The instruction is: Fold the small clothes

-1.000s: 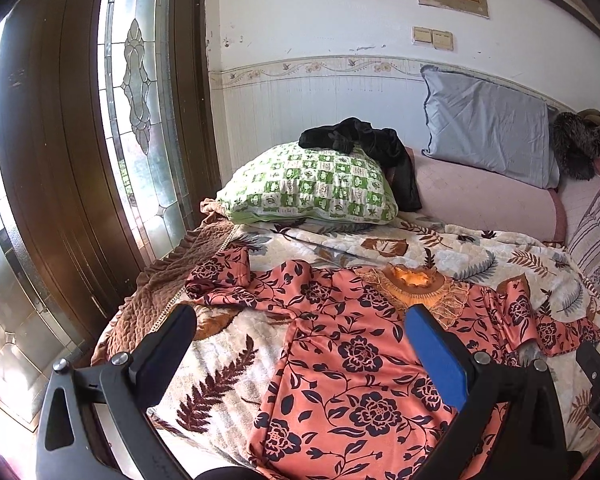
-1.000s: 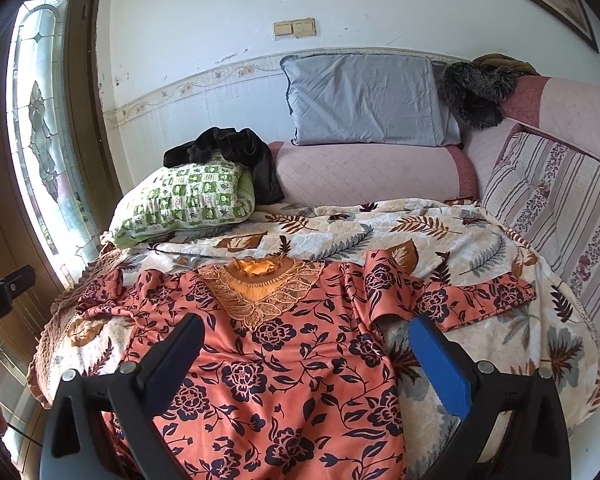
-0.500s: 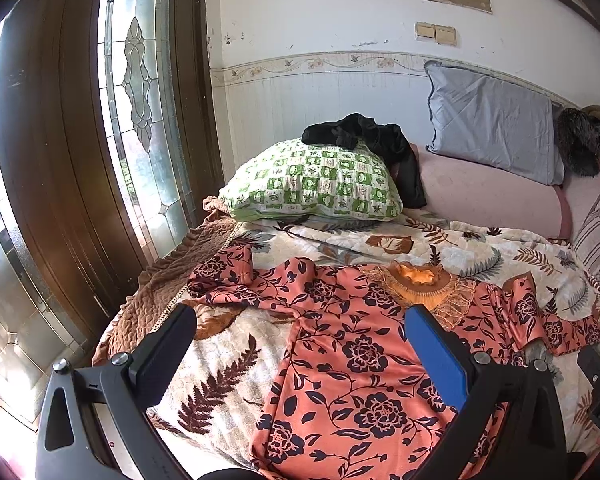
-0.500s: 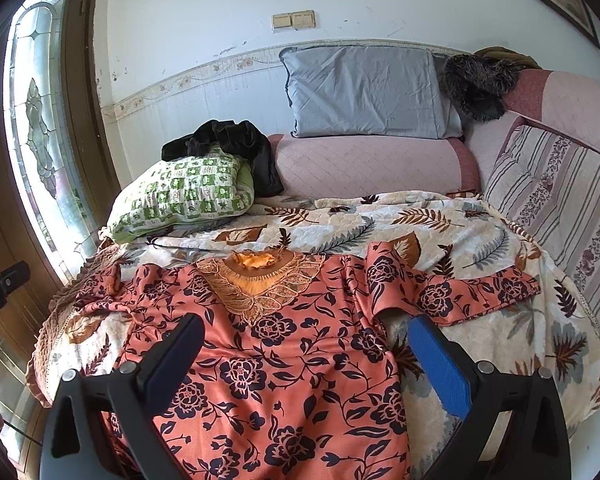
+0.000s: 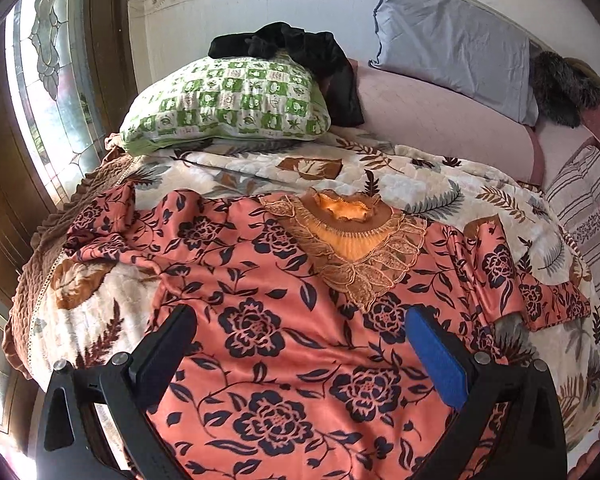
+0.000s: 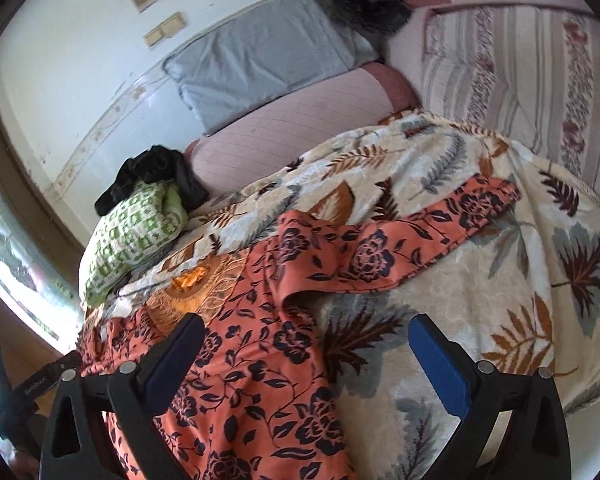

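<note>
Two grippers hang over one orange floral dress (image 5: 284, 320), and both stand with their jaws wide apart, holding nothing. The dress lies spread face up on a leaf-print blanket (image 5: 400, 176) that covers the bed, its lace neckline (image 5: 352, 236) pointing toward 12 o'clock in the left wrist view. The left gripper (image 5: 300, 344) hovers above the body of the dress, its black finger at 8 o'clock and its blue-padded one at 4 o'clock, with the cloth showing between them. One sleeve (image 5: 104, 232) is bunched at 9 o'clock near the brown quilted edge (image 5: 32, 280) of the bed; the other sleeve (image 5: 540, 300) runs out toward 3 o'clock.

From the right wrist view, which is tilted, the right gripper (image 6: 304, 348) sits over the side seam of the dress (image 6: 260, 380), its dark finger above the fabric at 7 o'clock and the blue one over bare blanket (image 6: 500, 280) at 5 o'clock. That right-hand sleeve (image 6: 412, 240) lies flat, stretching toward 2 o'clock. Whether either gripper touches the cloth cannot be told.

Beyond the dress, a green checked pillow (image 5: 228, 100) rests at 11 o'clock with a black garment (image 5: 300, 52) draped on it, and a grey pillow (image 5: 452, 44) leans at 1 o'clock against the wall (image 5: 228, 12)
</note>
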`<state>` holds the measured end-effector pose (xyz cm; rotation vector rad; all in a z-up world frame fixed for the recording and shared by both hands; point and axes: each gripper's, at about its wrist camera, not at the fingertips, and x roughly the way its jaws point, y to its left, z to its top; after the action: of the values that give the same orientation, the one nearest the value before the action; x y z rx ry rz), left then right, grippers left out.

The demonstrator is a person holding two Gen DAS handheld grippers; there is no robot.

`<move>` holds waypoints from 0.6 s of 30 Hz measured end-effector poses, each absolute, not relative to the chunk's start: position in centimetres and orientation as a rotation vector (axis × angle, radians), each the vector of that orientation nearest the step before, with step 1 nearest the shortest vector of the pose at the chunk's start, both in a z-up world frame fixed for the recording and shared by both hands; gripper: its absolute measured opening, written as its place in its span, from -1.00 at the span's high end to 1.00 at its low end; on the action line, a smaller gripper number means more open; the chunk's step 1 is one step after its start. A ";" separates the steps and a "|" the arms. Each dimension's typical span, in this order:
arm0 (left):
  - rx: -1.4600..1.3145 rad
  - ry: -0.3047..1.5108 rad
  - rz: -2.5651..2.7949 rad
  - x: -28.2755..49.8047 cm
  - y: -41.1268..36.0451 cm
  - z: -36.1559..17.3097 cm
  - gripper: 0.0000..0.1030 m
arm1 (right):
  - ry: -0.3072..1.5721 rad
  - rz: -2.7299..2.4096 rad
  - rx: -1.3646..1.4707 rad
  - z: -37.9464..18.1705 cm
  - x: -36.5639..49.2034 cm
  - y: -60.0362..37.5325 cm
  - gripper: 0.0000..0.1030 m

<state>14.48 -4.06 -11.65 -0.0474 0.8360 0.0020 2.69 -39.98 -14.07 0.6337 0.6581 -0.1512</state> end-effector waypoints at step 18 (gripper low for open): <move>0.110 0.651 -0.169 21.6 -8.1 -17.0 -1.00 | 0.543 -0.431 1.244 -27.0 9.5 -62.9 -0.51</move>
<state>21.56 -8.08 -16.95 0.1101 0.6509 -0.1695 9.45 -62.93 -27.02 1.2437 0.5428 -0.4312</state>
